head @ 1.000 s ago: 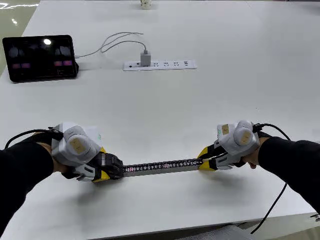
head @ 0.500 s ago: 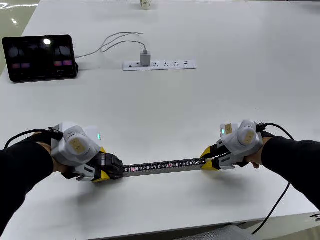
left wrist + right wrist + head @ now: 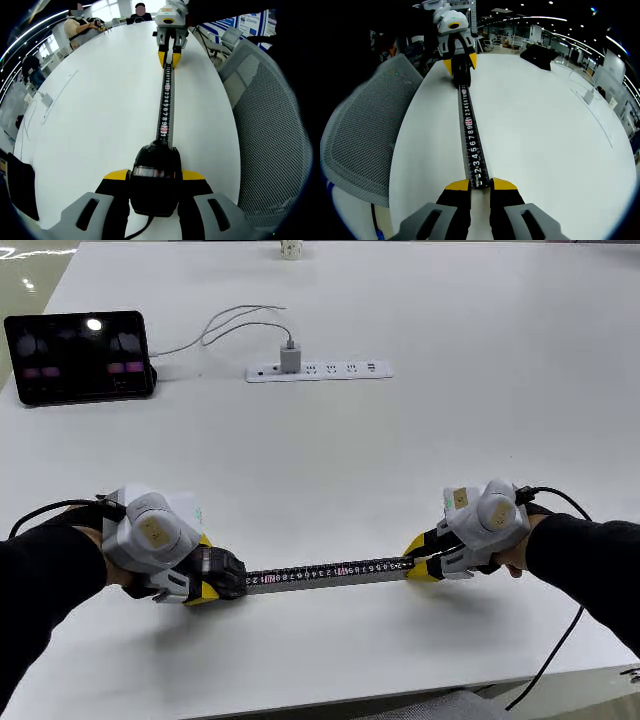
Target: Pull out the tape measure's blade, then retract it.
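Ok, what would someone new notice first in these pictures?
A tape measure blade is stretched along the near edge of the white table, its black case clamped in the left gripper and its tip pinched by the right gripper. Farther back lie a dark tablet at left and a power strip.

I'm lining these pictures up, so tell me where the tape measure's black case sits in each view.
Head view: the case is lower left, clamped in the left gripper.
Left gripper view: the case is bottom centre, between that view's own jaws.
Right gripper view: the case is near the top, left of centre, far along the table.
Shared landmark: the blade, running from the case to the right gripper.
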A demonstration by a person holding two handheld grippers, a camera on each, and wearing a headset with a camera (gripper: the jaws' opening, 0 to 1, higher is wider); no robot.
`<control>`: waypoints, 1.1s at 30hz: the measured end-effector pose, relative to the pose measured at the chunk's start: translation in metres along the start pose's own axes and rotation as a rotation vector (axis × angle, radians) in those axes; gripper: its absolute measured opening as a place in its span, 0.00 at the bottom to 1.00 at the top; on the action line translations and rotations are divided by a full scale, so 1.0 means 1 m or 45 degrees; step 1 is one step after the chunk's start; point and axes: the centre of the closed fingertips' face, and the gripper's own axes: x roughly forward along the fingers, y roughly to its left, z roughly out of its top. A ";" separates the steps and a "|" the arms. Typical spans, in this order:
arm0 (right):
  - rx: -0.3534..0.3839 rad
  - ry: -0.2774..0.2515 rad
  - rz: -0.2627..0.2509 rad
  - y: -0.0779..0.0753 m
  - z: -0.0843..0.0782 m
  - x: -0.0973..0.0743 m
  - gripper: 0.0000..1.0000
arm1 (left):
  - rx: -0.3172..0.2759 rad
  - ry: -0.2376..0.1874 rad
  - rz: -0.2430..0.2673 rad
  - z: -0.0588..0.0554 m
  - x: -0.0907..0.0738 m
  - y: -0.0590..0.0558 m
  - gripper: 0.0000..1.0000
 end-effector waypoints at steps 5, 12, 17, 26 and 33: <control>-0.003 -0.005 0.000 0.000 0.000 0.000 0.10 | -0.005 -0.001 0.001 0.000 0.000 0.000 0.31; 0.003 0.005 0.002 0.000 0.001 0.001 0.11 | -0.012 -0.011 -0.011 0.000 -0.001 0.002 0.32; 0.023 0.006 0.010 0.002 0.000 0.001 0.11 | 0.015 -0.008 -0.025 0.000 0.000 0.001 0.32; 0.012 0.009 0.015 0.006 0.000 0.000 0.11 | 0.027 -0.014 -0.030 0.000 0.000 0.000 0.32; -0.012 0.028 0.008 0.006 0.000 0.001 0.12 | 0.035 -0.014 -0.019 0.000 0.000 0.000 0.32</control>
